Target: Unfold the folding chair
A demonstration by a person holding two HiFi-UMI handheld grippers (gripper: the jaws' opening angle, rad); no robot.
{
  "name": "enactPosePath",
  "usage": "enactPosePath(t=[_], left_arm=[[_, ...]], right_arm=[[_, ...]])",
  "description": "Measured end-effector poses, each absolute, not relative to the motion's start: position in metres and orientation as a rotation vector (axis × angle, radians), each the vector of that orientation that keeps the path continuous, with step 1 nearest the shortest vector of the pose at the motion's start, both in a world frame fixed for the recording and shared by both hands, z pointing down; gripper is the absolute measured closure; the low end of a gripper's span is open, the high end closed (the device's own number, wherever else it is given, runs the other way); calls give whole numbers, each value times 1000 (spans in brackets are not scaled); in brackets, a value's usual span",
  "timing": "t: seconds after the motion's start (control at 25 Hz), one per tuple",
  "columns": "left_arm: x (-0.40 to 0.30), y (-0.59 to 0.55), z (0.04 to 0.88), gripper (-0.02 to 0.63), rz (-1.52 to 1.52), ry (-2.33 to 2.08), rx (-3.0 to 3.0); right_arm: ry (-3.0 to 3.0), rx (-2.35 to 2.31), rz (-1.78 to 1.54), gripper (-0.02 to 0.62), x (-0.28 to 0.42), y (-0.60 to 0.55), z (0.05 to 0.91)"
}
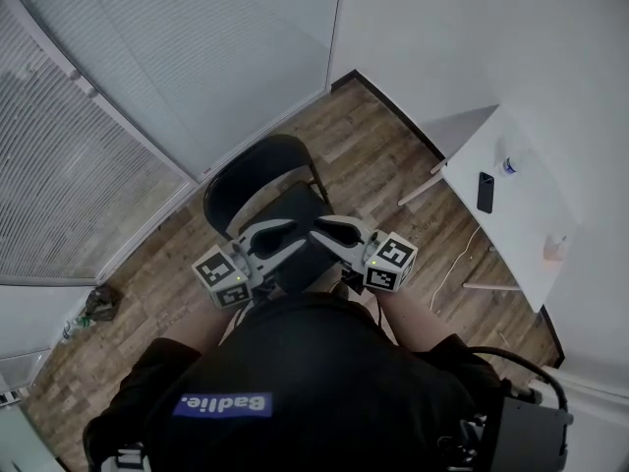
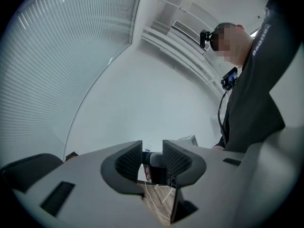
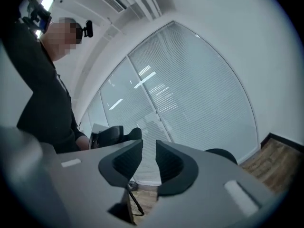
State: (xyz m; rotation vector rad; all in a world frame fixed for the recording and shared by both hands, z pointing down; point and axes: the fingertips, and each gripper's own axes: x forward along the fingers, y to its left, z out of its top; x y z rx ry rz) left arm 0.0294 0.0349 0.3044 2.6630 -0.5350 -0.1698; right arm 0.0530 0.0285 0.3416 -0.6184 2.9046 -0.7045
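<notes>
A black folding chair (image 1: pixel 257 173) stands opened on the wooden floor, its seat (image 1: pixel 295 209) just in front of me. Both grippers hang above the seat, close to my chest, with their tips turned toward each other. My left gripper (image 1: pixel 283 236) (image 2: pixel 152 152) has its jaws apart with nothing between them; beyond the gap I see the other gripper's dark body. My right gripper (image 1: pixel 324 232) (image 3: pixel 148 156) shows a narrow gap between its pads, also empty. The chair's rounded back (image 3: pixel 221 154) peeks over the right gripper's body.
A white table (image 1: pixel 526 224) stands at the right, carrying a phone (image 1: pixel 486 192), a small bottle (image 1: pixel 507 166) and a small object (image 1: pixel 556 248). A glass wall with blinds (image 1: pixel 138 96) runs behind the chair. A thin cable (image 1: pixel 452 264) lies on the floor, a dark object (image 1: pixel 101 303) at the left.
</notes>
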Motion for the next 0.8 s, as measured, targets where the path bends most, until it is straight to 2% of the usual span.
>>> enactPosePath(t=[0.8], left_arm=[[17,46,284,569,-190,-612,2773]], right_arm=[[2993,-606,-380,584,33,39,308]])
